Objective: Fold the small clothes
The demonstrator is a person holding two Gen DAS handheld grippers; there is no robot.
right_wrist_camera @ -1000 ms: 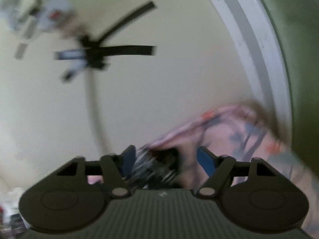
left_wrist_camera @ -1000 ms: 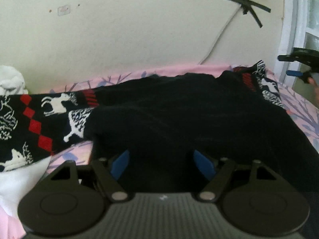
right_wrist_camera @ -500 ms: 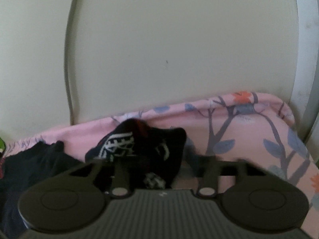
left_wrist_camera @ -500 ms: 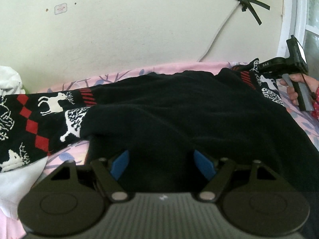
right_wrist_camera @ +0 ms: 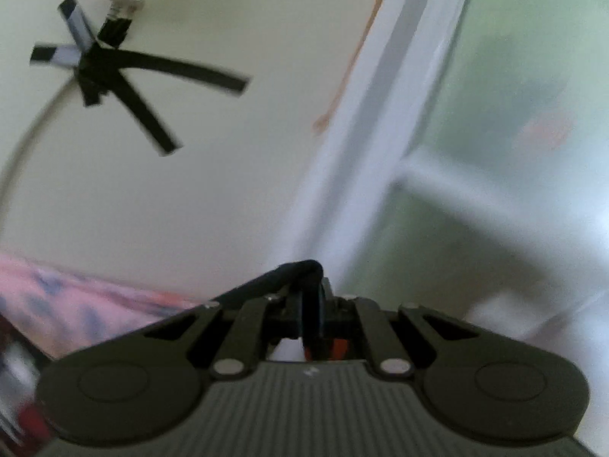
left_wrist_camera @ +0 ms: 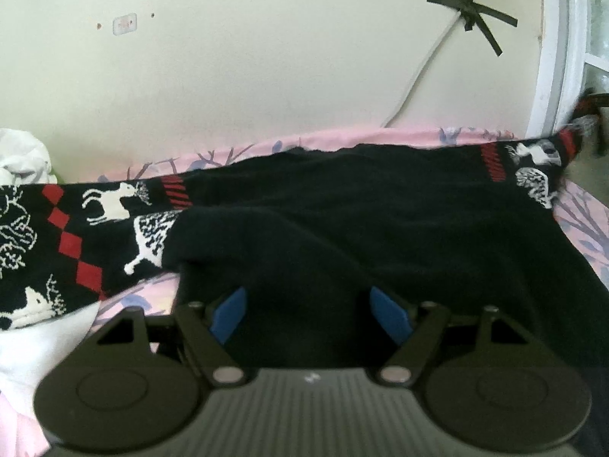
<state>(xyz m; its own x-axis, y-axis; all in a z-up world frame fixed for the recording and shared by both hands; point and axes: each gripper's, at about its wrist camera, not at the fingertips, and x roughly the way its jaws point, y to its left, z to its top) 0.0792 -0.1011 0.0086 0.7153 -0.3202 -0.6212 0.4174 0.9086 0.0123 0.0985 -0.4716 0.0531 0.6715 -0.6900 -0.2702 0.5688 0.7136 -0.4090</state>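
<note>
A black sweater (left_wrist_camera: 361,228) with red-and-white reindeer sleeves lies spread on the pink bed sheet (left_wrist_camera: 582,221). My left gripper (left_wrist_camera: 308,312) is open low over its near hem, with black cloth between the blue pads (left_wrist_camera: 228,312) and no pinch showing. The left sleeve (left_wrist_camera: 76,236) lies flat to the left. The right sleeve (left_wrist_camera: 536,167) is stretched up toward the right edge. In the right wrist view my right gripper (right_wrist_camera: 312,304) is shut on that sleeve's end, and a black fold of cloth (right_wrist_camera: 300,272) sticks out above the closed fingers.
A cream wall (left_wrist_camera: 266,57) runs behind the bed, with black tape strips (left_wrist_camera: 472,15) holding a cable. A white window frame (right_wrist_camera: 365,144) stands at the right. White cloth (left_wrist_camera: 23,160) is bundled at the far left, and more white fabric (left_wrist_camera: 42,346) lies by the left sleeve.
The right gripper went from open to shut on the right sleeve's end and lifted it, rolling as it rose. That sleeve now stretches out rightward. The left gripper stayed still.
</note>
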